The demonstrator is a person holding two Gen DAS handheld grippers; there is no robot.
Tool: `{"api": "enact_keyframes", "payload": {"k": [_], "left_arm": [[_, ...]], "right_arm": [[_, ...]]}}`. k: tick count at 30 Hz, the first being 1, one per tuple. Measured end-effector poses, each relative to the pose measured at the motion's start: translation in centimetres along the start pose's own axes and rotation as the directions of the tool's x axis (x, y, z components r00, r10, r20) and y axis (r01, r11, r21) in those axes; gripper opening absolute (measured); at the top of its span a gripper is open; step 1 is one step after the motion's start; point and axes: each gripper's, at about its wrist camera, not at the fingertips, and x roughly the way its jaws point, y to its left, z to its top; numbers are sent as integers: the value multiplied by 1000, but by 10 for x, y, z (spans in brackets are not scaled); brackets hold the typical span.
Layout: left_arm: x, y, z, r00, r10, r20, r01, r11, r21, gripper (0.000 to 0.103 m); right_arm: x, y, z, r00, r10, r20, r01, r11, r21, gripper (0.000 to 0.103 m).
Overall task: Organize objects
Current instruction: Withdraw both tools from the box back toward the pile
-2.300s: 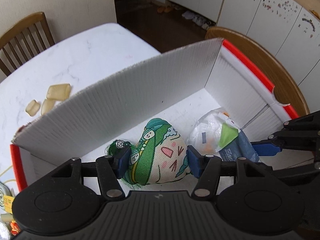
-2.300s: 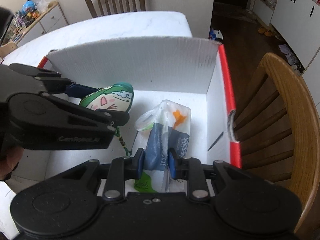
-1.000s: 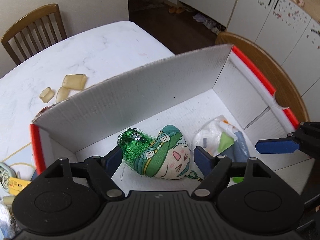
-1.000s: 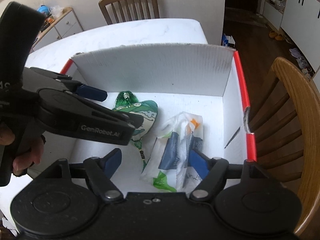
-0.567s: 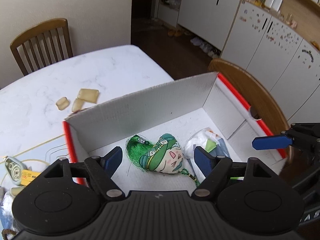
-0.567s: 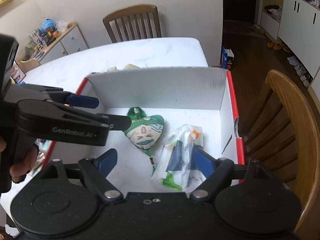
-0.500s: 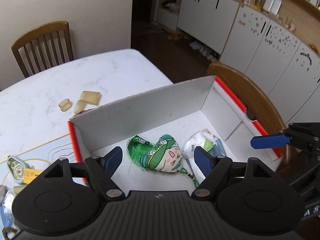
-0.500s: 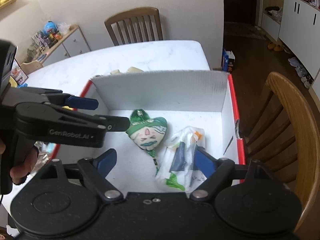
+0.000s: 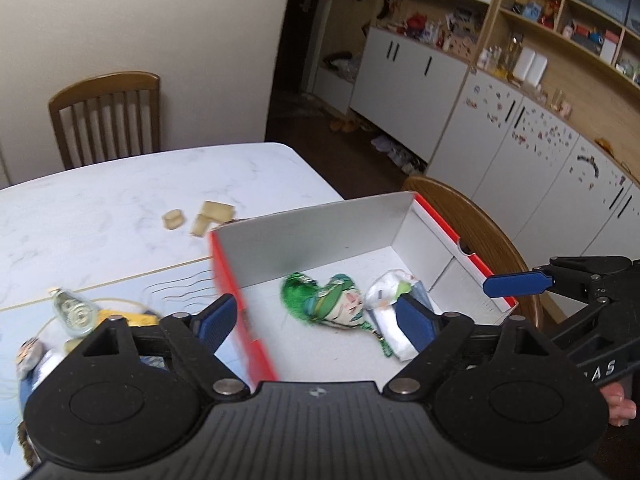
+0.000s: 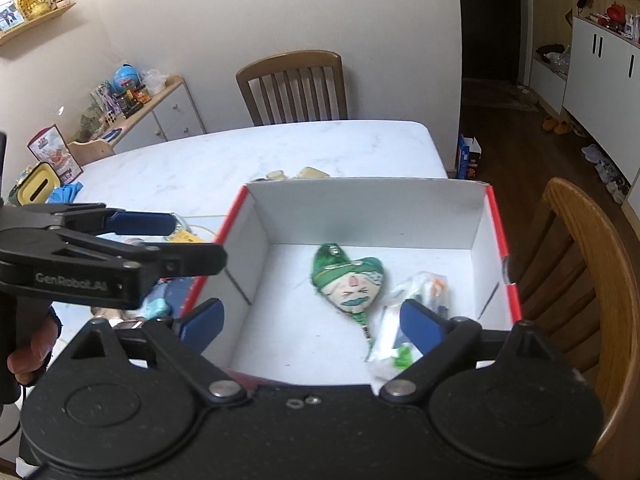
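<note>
- Cardboard is what both sorted things are lying on in the left wrist view: the green plush charm [image 9: 334, 304] and the clear plastic packet [image 9: 390, 300] are resting side by side on the floor of the red-rimmed white box [image 9: 320, 236], likely because this box is serving as the collecting bin
- the left gripper [image 9: 316, 322] is hovering above the box's near left wall with its jaws wide apart and nothing between them, having just been opening further; small items are waiting on the table [image 9: 100, 220] to the left, probably next in line
- the charm is lying flat, its long axis running across the box floor, green tassel end pointing left
- in the right wrist view the right gripper [image 10: 310, 320] is also standing spread and empty over the box [image 10: 360, 208], its jaws having just been widening
- here the charm [image 10: 350, 280] is pointing its tassel toward the far wall and its cord toward the camera; the packet [image 10: 412, 320] is lying lengthwise just beside it, near the right wall
</note>
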Motion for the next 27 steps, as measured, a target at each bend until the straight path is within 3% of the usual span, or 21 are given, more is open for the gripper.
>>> {"api": "enact_keyframes", "payload": {"k": [6, 15, 27], "left_arm": [[-39, 38, -16, 998, 20, 53, -17, 998, -53, 98], [-91, 104, -42, 991, 51, 126, -38, 994, -102, 103], [-114, 172, -92, 993, 62, 103, -50, 993, -110, 103]], "right_arm": [[0, 36, -6, 1000, 13, 20, -13, 1000, -12, 95], [11, 96, -13, 999, 38, 16, -38, 999, -37, 95], [32, 153, -25, 1000, 24, 3, -24, 1000, -21, 95]]}}
